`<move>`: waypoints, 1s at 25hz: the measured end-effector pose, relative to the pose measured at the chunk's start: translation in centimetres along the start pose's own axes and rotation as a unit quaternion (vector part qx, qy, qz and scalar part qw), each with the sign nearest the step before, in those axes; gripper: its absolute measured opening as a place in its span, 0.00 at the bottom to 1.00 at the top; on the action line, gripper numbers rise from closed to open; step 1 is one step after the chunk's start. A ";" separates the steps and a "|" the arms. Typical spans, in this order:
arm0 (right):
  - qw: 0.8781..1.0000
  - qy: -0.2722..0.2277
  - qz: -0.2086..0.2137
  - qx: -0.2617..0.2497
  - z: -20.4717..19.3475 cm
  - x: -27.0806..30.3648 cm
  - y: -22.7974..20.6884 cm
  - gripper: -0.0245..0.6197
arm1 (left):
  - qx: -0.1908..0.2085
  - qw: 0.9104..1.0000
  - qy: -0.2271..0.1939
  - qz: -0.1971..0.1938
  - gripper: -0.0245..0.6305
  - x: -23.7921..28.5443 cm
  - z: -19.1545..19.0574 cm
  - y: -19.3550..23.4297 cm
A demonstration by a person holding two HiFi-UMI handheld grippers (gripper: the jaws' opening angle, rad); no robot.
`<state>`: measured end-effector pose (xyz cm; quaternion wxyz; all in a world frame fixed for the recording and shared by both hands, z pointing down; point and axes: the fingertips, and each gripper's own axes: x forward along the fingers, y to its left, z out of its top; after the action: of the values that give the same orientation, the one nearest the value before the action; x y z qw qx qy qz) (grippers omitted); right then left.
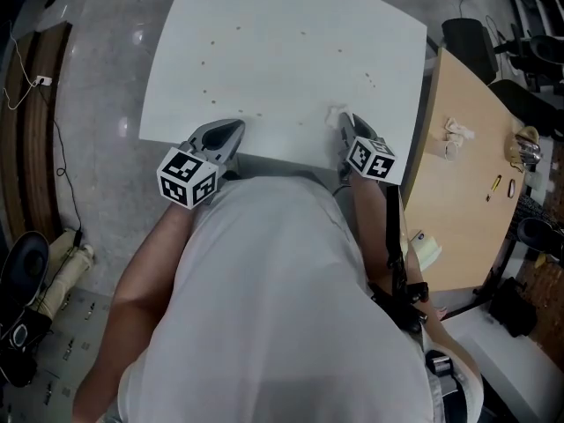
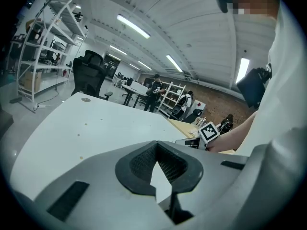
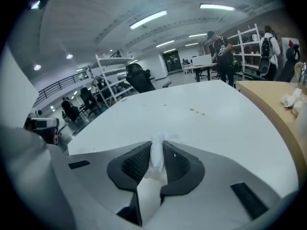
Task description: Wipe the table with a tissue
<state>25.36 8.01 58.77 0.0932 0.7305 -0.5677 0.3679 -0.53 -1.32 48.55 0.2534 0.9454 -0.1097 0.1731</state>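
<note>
Head view gives me the layout: the white table (image 1: 282, 51) lies ahead, and both grippers sit at its near edge, well apart, with my torso filling the lower frame and hiding most of each arm. The left gripper (image 1: 236, 129) angles toward the table's middle. The right gripper (image 1: 344, 123) points away and downward, and a small white tuft of tissue (image 1: 334, 115) shows just past its tip. From up here I cannot tell whether that tuft touches the surface, and I cannot read either pair of jaws.

Right gripper view settles that side. The jaws are closed nearly together on the tissue, which is pinched into a narrow upright strip between the pads, its frayed end poking out beyond them. This view also shows a few brown specks (image 3: 196, 111) farther out on the tabletop, which are only faint dots from above.

Left gripper view shows the jaws meeting at their tips with nothing between them; only bare tabletop shows through the gap behind. It also catches the other gripper's marker cube (image 2: 208, 131) and my forearm reaching in from the right.

A tan table (image 1: 458, 210) adjoins on the right, cut off by the frame, and I cannot make out the small items on it.
</note>
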 end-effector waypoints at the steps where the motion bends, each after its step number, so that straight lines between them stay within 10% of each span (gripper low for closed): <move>1: 1.000 0.004 -0.009 -0.004 -0.4 -0.3 -0.2 0.14 | 0.001 1.000 0.002 -0.004 0.05 0.0 0.0 0.0; 16: 0.984 0.012 -0.174 -0.027 -2.8 -0.4 -1.5 0.14 | 0.020 1.000 0.017 -0.018 0.05 -3.3 0.0 2.2; 25: 0.983 0.019 -0.130 -0.131 -0.8 3.7 3.5 0.14 | 0.014 1.000 0.020 0.002 0.05 -5.9 -0.5 4.5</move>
<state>22.15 4.48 60.74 0.2458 0.7722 -0.5095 0.2893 -7.39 -4.15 48.64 0.2421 0.9450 -0.1042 0.1936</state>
